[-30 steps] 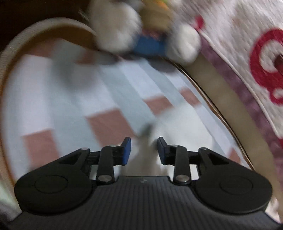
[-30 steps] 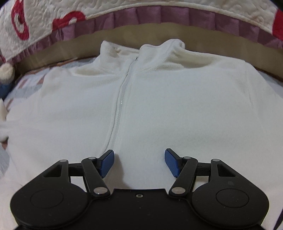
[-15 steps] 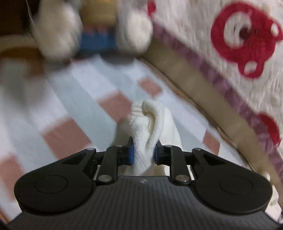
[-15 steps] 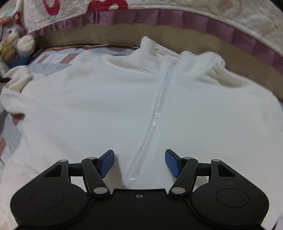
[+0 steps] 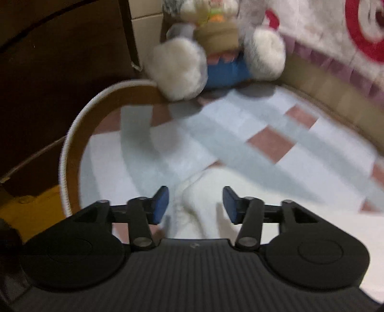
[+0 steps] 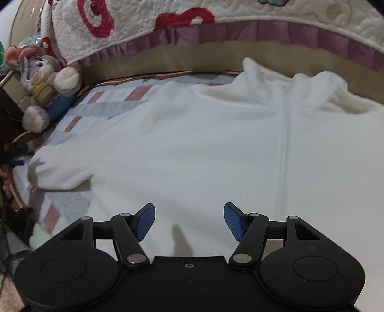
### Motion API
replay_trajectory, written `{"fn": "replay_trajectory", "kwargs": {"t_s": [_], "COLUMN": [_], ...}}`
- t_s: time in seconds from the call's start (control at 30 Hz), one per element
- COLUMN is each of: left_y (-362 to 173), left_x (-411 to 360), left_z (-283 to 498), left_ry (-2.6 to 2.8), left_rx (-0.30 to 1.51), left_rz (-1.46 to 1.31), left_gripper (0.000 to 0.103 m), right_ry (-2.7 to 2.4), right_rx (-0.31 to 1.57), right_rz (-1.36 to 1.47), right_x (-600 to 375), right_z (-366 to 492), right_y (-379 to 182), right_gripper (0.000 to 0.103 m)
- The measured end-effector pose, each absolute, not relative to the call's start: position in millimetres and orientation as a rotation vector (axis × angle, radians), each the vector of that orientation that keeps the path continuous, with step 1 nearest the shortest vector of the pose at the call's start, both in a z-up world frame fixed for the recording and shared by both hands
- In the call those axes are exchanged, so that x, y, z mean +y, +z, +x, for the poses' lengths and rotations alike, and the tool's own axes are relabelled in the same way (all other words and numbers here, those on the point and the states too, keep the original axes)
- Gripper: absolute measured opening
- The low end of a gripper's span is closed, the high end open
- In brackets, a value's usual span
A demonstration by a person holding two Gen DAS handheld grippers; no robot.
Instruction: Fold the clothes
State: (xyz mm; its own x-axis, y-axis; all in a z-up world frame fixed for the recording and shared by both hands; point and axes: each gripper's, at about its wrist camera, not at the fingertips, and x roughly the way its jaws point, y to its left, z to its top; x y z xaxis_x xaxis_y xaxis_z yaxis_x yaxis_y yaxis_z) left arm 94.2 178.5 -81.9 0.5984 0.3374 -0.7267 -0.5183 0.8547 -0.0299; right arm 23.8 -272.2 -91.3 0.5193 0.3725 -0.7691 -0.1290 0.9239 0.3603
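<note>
The main risk was at the sleeve. The left tongs point(image 5: 195, 201) were opening, their blue pads clear of the cloth, with the cuff end of the white fleece zip-front jacket point(image 6: 216, 144) lying loose between and just below them. Dropped from that spot, the sleeve could slump into a bunch near the edge of the bed rather than lie flat, and any fold made over it would come out lumpy. Fleece is thick and springy, so a shallow pinch would likely slip off. The grey plush mouse toy in blue trousers point(image 6: 45, 96) sat at the bed's corner, near enough that a wide sweep of the left arm might knock it.

The right tongs point(image 6: 189, 222) stood wide apart and held nothing, hovering over the jacket's lower front with the zip line to their right. The jacket lay spread face up on the checked blue, white and pink bedsheet point(image 6: 108, 103), collar toward the quilted cover with red motifs point(image 6: 168, 21), its sleeve reaching out to the picture's left.
</note>
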Motion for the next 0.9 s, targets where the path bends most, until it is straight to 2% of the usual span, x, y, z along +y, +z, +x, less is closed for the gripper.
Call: {"fn": "replay_trajectory", "kwargs": {"t_s": [0.2,0.47,0.5,0.6,0.77,0.9], "left_y": [-110,-134,-128,-106,-54,-38], "left_x": [196,189,186,174,119,66], "left_z": [95,103,102,97,62,12], "left_ry": [0.476,0.459,0.458,0.453,0.252,-0.054], "left_rx": [0.935,0.945,0.934,0.895,0.77,0.79], "left_rz": [-0.442,-0.307,-0.297,-0.264,-0.2,-0.249], "left_gripper": [0.055,0.051,0.051,0.051,0.054,0.055], "right_ry": [0.561,0.684,0.715,0.866,0.767,0.548], "right_rx": [1.077,1.213,1.258,1.304,1.071,0.965], "right_rz": [0.192,-0.176,-0.156,0.092,0.544,0.38], "right_x": [-206,-74,-71,-88,-207,-291], "right_z": [44,59,59,56,44,-30], "right_y": [-70,-108,-114,-106,-60,-16], "right_gripper": [0.069,0.071,0.067,0.065,0.064,0.064]}}
